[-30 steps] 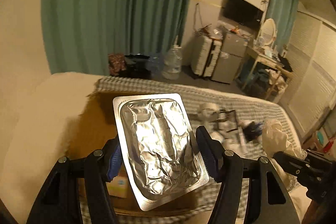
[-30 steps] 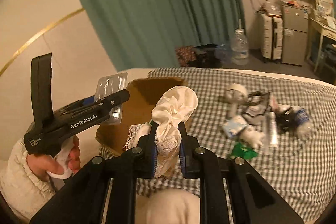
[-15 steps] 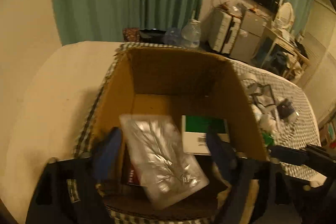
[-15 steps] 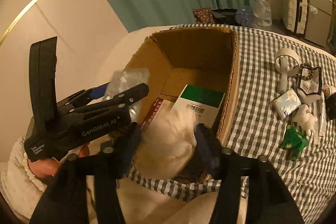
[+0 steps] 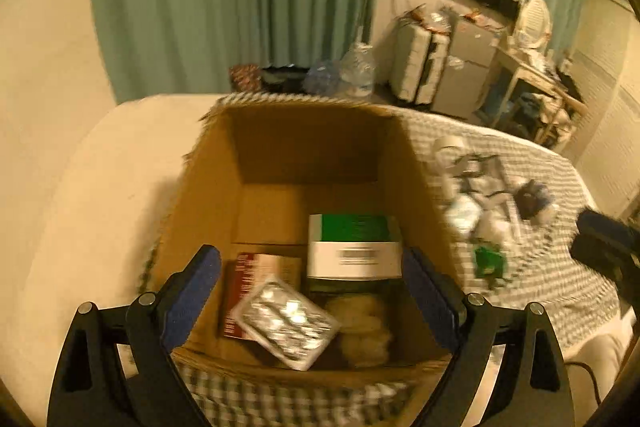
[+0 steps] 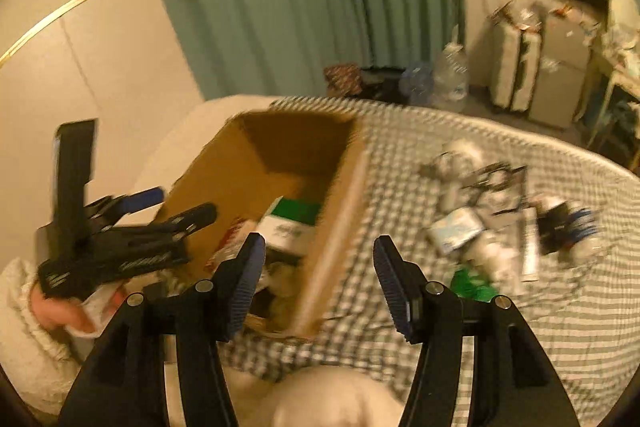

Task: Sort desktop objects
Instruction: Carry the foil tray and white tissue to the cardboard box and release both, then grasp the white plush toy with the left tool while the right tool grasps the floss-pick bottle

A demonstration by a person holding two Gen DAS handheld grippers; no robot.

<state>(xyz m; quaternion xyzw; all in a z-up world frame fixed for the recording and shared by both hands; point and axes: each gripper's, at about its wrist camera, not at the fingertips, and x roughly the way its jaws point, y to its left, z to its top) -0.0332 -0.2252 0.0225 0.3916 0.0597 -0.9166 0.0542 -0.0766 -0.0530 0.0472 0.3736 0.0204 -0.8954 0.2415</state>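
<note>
An open cardboard box (image 5: 208,187) stands on the checked cloth. Inside lie a silver foil blister pack (image 5: 286,323), a white cloth bundle (image 5: 366,327), a green and white carton (image 5: 354,247) and a red carton (image 5: 248,279). My left gripper (image 5: 310,287) is open and empty above the box's near end. My right gripper (image 6: 320,275) is open and empty over the box's right wall (image 6: 340,227). The left gripper also shows in the right wrist view (image 6: 160,211), at the left of the box.
Several loose small items (image 6: 492,223) lie on the checked cloth (image 6: 540,327) right of the box, among them a green packet (image 6: 472,285) and a white tape roll (image 6: 460,153). Green curtains, suitcases and water bottles stand behind.
My left gripper opened and dropped the foil pack into the box. My right gripper opened and dropped the white cloth bundle into the box. Both grippers are now empty.
</note>
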